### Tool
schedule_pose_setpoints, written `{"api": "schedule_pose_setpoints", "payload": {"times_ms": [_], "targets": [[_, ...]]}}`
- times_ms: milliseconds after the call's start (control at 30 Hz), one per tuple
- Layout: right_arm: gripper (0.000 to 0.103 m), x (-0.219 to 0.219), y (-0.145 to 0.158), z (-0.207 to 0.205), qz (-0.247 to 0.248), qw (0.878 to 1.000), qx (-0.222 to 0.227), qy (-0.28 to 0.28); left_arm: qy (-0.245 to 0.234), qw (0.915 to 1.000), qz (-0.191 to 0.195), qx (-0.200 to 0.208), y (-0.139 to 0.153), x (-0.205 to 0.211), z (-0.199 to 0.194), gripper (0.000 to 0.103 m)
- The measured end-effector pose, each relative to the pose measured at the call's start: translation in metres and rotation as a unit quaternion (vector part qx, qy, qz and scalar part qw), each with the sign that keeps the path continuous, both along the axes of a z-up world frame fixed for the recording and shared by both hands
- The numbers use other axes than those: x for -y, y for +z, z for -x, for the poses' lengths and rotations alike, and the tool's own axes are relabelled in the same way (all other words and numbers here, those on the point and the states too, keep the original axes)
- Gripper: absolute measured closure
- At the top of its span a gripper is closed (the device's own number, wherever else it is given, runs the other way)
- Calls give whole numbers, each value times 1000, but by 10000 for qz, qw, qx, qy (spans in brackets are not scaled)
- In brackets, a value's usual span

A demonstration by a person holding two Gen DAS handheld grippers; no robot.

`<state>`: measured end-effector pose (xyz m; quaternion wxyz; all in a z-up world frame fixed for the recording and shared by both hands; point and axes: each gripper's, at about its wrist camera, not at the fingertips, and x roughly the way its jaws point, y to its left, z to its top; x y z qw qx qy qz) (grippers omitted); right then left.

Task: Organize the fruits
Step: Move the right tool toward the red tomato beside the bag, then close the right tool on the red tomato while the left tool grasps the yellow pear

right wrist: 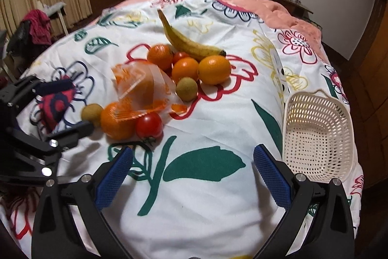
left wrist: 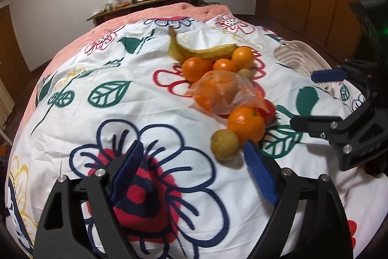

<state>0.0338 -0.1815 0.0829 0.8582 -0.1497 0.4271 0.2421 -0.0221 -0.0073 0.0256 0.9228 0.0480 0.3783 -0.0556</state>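
Warm, fairly dim indoor light. Strong fisheye bending, with dark corners in both views. Soft shadows lie under the fruit [right wrist: 155, 89]. The blue pads [left wrist: 260, 176] at the bottom are slightly blurred.

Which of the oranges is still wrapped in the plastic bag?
The middle orange, between the far cluster by the banana and the near bare orange.

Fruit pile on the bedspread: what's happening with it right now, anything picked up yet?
Nothing is picked up yet. The left tool hangs open just short of a small brownish fruit and an orange at the near end of the pile. The right tool is open over bare floral bedspread. The white basket is empty; the banana lies at the far end.
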Motion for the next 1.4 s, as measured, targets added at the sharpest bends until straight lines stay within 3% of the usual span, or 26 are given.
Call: {"api": "schedule_pose_setpoints", "payload": {"times_ms": [300,500,800,1400], "targets": [[8,3,10,5,-453,9987,0,228,-287,9995,152,-47,2,7,-7,56],[29,-5,7,6,-566,9970,-250,461,-549,9972,486,-111,1,8,-5,77],[52,-14,2,-1,-645,9937,-639,664,-509,9971,561,-51,7,3,-1,78],[69,-37,-6,-27,-269,9905,-1025,873,-162,9976,668,36,21,-11,2,78]]}}
